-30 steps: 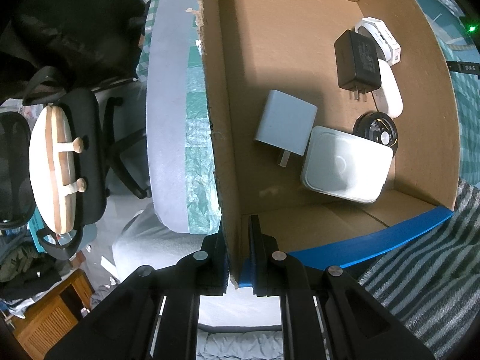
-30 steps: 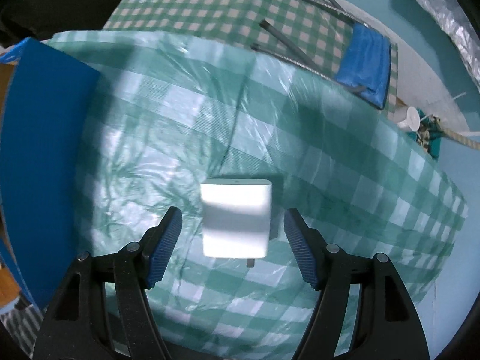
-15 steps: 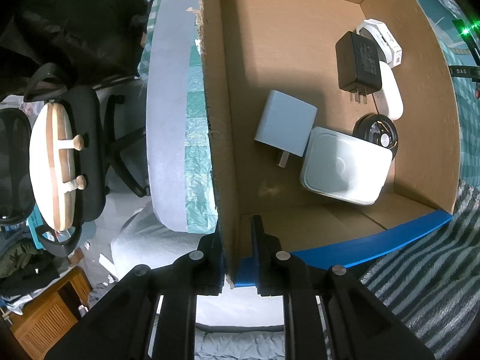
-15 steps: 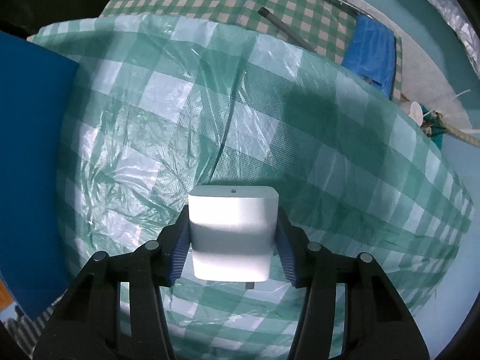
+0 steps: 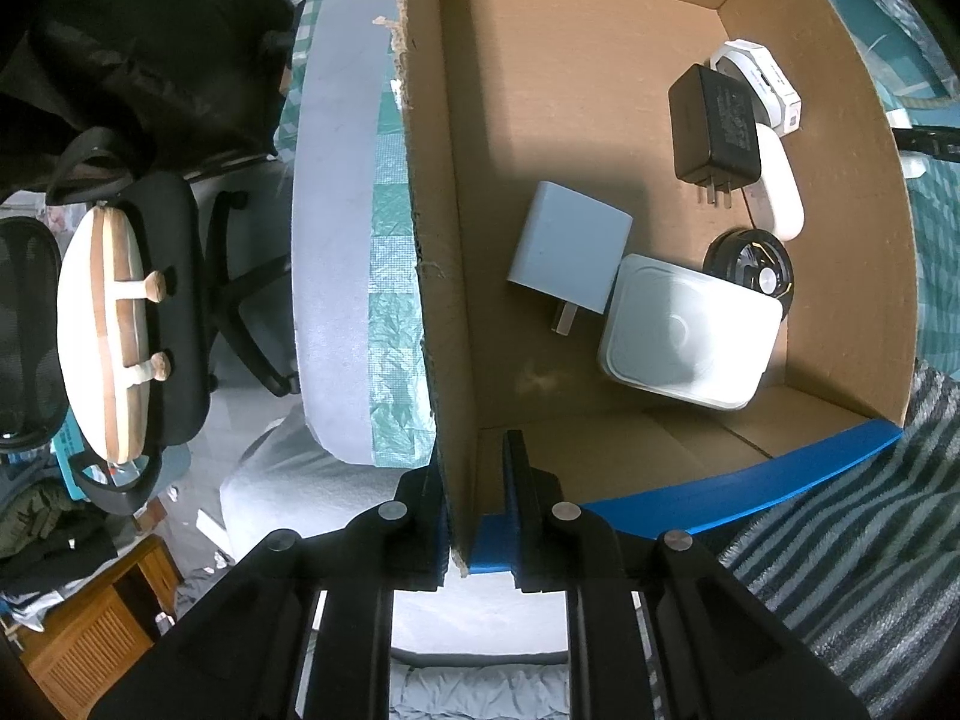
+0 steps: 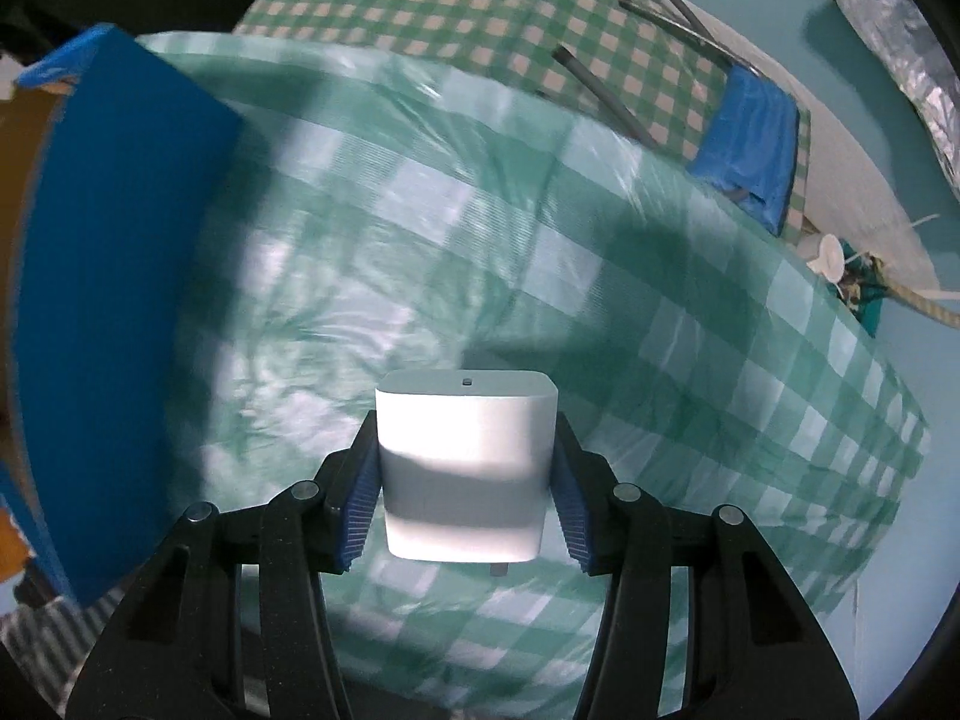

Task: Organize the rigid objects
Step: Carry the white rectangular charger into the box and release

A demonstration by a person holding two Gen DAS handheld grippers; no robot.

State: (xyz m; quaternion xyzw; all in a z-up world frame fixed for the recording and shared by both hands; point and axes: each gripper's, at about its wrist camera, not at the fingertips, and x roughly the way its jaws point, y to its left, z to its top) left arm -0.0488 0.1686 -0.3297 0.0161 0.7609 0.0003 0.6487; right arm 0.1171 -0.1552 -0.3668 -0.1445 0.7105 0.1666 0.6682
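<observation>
Over on the checked green cloth (image 6: 690, 360), we've got our right gripper (image 6: 465, 498) clamped on a white plug-in charger (image 6: 465, 468), blue pads pressing both flat sides, jaws narrowed to the block's width. It points straight down, and the grip on the broad faces looks like the sensible choice since the prong end (image 6: 498, 570) stays clear underneath. The blur in the cloth suggests the block is off the surface, though we can't swear to it. Meanwhile our left gripper (image 5: 477, 516) is pinched nearly shut on the wall of the cardboard box (image 5: 441, 300), one finger outside and one inside, probably to keep the box from sliding while stuff gets dropped in. Inside the box sit a grey charger (image 5: 567, 255), a white square case (image 5: 690, 339) just touching it, a black power adapter (image 5: 714, 126), a round black thing (image 5: 750, 264), and a white box (image 5: 759, 81) against the far wall. Plenty of bare floor on the near-left side, so that's where we'd guess this charger goes.
</observation>
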